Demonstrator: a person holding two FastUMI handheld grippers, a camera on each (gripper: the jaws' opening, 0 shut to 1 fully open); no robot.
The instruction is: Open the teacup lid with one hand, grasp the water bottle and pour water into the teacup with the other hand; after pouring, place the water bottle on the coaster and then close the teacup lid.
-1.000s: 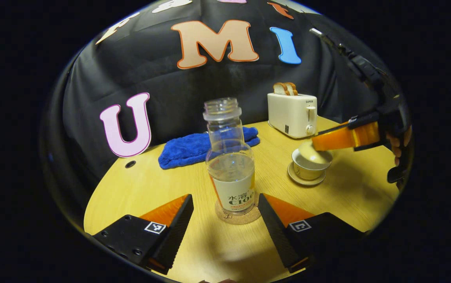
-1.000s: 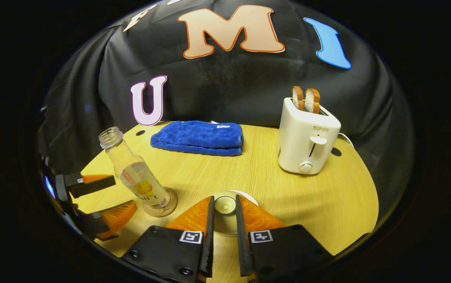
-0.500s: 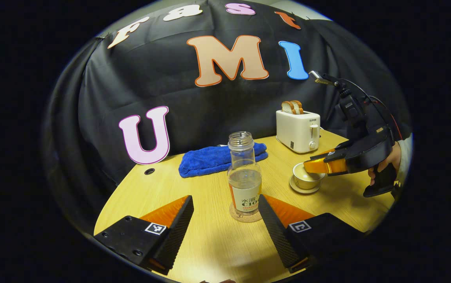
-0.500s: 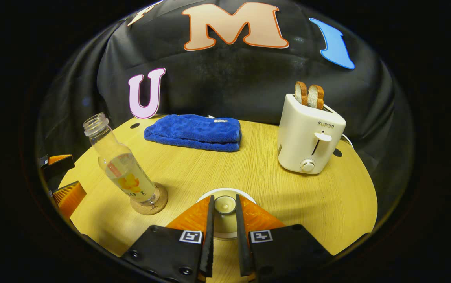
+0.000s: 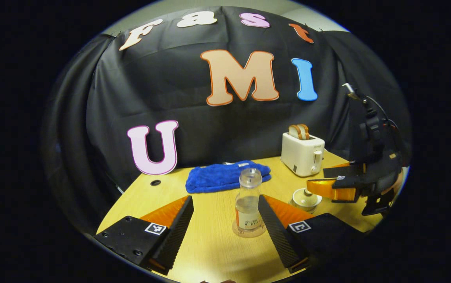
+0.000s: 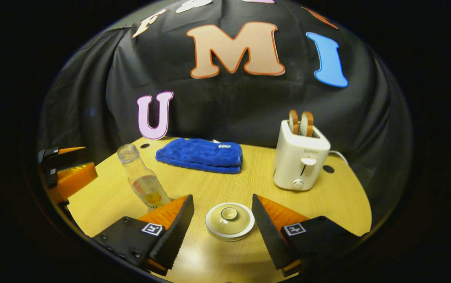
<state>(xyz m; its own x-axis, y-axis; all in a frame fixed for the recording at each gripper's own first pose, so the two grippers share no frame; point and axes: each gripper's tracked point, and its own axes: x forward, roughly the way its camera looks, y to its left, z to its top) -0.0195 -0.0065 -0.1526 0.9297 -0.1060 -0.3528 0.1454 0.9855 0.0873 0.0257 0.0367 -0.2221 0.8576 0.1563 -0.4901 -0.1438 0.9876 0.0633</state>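
A clear water bottle with no cap stands upright on a round cork coaster. My left gripper is open and drawn back, its fingers on either side of the bottle without touching it. The cream teacup sits on its saucer to the right with the lid on. In the right gripper view the lid and its knob lie between the wide-open fingers of my right gripper, untouched. The bottle leans in from the left, its base hidden behind a finger. The other gripper is at the far left.
A white toaster holding two bread slices stands at the back right of the round wooden table. A folded blue towel lies at the back middle. A hand holds the right gripper just right of the teacup.
The right gripper has let go of the lid knob, opened wide and backed away, leaving the lid on the cup. The left gripper has pulled farther back from the bottle.
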